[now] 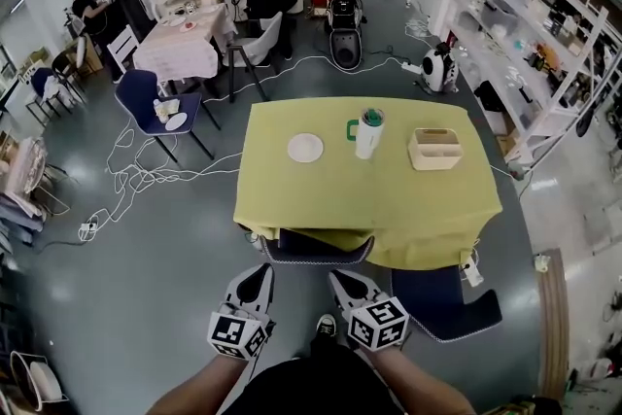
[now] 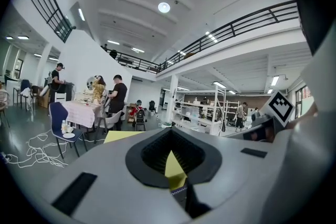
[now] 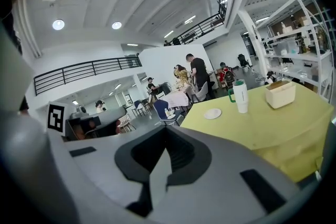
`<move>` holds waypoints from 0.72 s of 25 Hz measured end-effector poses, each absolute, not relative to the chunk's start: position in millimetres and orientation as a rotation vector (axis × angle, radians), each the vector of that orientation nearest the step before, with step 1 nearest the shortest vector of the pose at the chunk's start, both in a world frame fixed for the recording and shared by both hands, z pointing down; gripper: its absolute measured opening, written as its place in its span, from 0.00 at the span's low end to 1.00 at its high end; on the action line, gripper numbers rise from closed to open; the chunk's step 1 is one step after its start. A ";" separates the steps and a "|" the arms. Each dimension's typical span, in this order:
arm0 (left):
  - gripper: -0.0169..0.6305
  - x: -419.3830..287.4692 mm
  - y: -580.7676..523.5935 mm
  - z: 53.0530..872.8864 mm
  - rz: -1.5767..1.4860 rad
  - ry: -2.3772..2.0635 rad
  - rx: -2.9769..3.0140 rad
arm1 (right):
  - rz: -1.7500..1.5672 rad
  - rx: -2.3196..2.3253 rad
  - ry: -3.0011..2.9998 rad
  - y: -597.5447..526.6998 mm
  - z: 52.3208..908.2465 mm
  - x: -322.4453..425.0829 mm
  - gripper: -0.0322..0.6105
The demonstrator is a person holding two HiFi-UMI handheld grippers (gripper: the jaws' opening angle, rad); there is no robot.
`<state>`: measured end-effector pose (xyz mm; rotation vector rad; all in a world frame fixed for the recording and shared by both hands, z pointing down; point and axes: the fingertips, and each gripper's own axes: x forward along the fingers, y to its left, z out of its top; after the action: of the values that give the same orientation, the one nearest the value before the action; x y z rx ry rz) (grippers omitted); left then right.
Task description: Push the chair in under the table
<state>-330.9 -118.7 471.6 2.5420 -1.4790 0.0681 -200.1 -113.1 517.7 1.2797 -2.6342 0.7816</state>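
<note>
Left claw [image 1: 259, 275] and right claw [image 1: 342, 281] were both shut and empty; an uneven shove could've twisted the chair [image 1: 316, 250] into the tablecloth [image 1: 428, 209].

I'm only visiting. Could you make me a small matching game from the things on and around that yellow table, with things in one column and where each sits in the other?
Things: 1 plate; 2 tumbler; 3 box; 4 chair.
Places, as the head view shows them: A near edge of the table; B tabletop, right; C tabletop, left; D tabletop, middle.
Pairs: 1-C; 2-D; 3-B; 4-A.
</note>
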 end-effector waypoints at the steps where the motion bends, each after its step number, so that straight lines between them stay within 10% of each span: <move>1: 0.04 -333.3 -111.0 472.6 0.073 -1.472 2.546 | 0.772 1.281 -2.633 -106.6 517.3 -204.1 0.07; 18: 0.04 -366.3 4.2 482.0 0.076 -1.422 2.557 | 0.650 1.377 -2.585 5.2 508.7 -232.2 0.07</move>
<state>-366.3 4.2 482.0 2.5568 -1.4215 0.0760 -232.2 5.2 508.7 1.3767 -2.5845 0.6496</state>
